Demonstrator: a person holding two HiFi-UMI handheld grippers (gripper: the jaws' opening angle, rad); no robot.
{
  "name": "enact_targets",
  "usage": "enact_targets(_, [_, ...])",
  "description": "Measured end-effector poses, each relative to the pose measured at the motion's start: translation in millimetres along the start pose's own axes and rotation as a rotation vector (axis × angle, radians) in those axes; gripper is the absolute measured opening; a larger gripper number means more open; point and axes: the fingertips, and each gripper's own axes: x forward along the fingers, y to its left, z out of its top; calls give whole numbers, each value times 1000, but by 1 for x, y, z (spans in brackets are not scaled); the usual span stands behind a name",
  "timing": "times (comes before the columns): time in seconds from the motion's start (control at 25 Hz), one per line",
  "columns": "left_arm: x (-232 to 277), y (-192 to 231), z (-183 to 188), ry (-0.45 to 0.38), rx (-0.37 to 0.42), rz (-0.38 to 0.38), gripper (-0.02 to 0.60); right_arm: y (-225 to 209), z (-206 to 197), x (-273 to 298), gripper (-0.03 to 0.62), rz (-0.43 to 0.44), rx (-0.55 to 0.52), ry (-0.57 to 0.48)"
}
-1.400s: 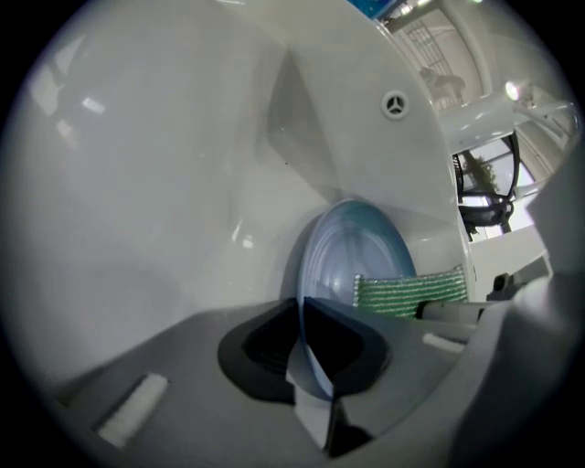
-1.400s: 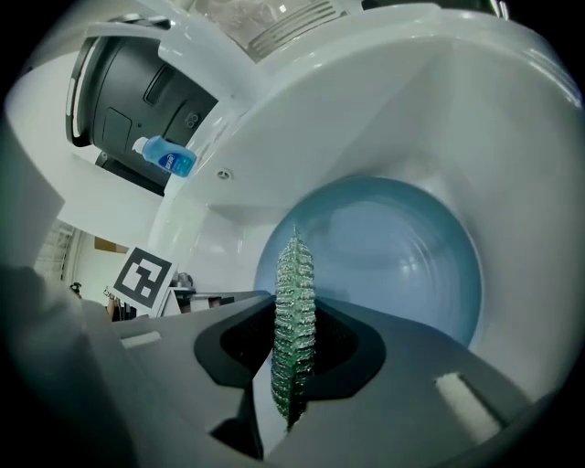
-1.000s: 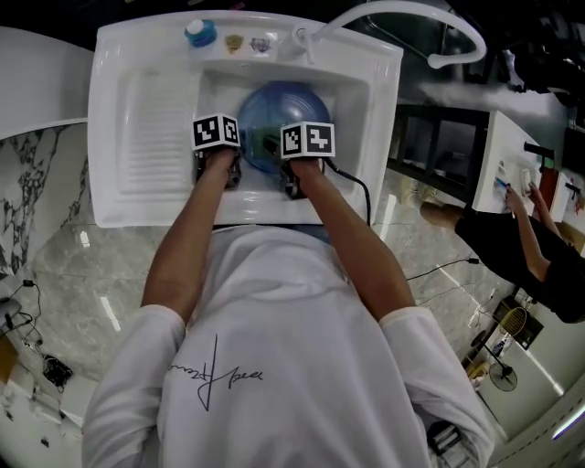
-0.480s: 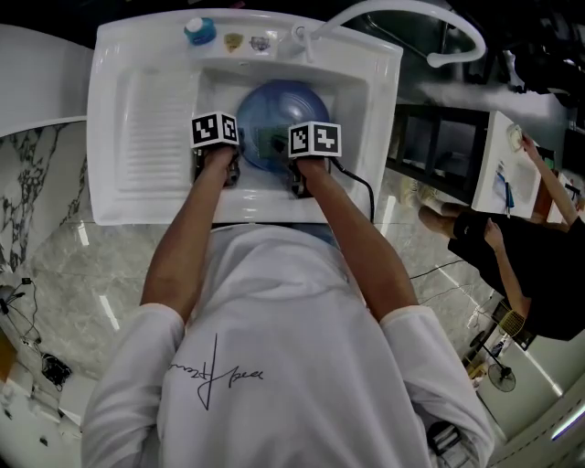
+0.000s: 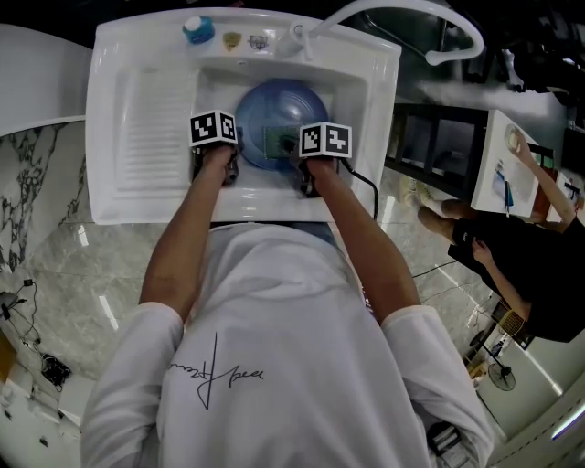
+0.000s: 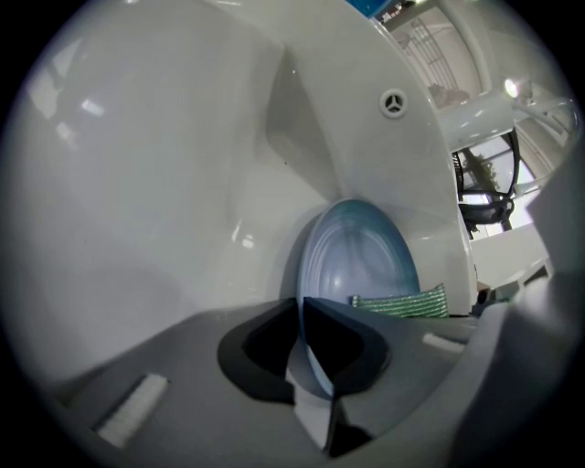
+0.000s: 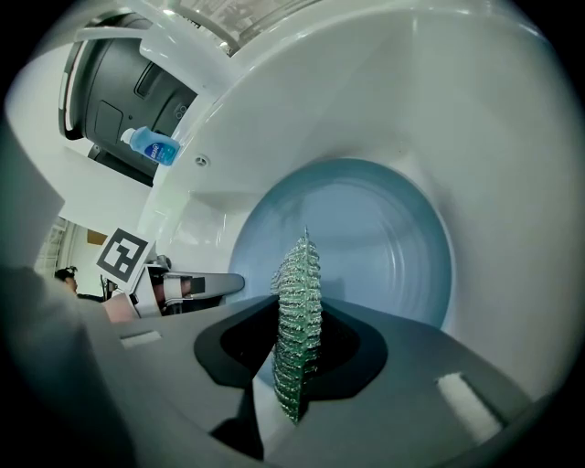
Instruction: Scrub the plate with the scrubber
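A pale blue plate (image 5: pixel 279 105) lies in the basin of the white sink (image 5: pixel 375 119). My left gripper (image 5: pixel 228 163) is shut on the plate's near left rim; in the left gripper view the plate (image 6: pixel 361 260) stands edge-on, its rim pinched between my left gripper (image 6: pixel 303 352) jaws. My right gripper (image 5: pixel 294 157) is shut on a green mesh scrubber (image 5: pixel 278 140) that rests on the plate's face. In the right gripper view the scrubber (image 7: pixel 298 315) sticks up from my right gripper (image 7: pixel 291 366) against the plate (image 7: pixel 384 238).
A blue-capped soap bottle (image 5: pixel 199 30) stands on the sink's back ledge, and the tap (image 5: pixel 402 18) arches over the right side. A ribbed drainboard (image 5: pixel 151 119) fills the sink's left part. A person (image 5: pixel 512 247) stands at the far right.
My right gripper has slid to the right across the plate with the scrubber. My left gripper has kept its hold on the rim in place.
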Motion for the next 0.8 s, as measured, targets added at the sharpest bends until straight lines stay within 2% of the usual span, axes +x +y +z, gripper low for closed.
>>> enact_targets(0.8, [1, -1, 0, 5, 0, -4, 75, -40, 8, -29, 63, -87, 30, -31])
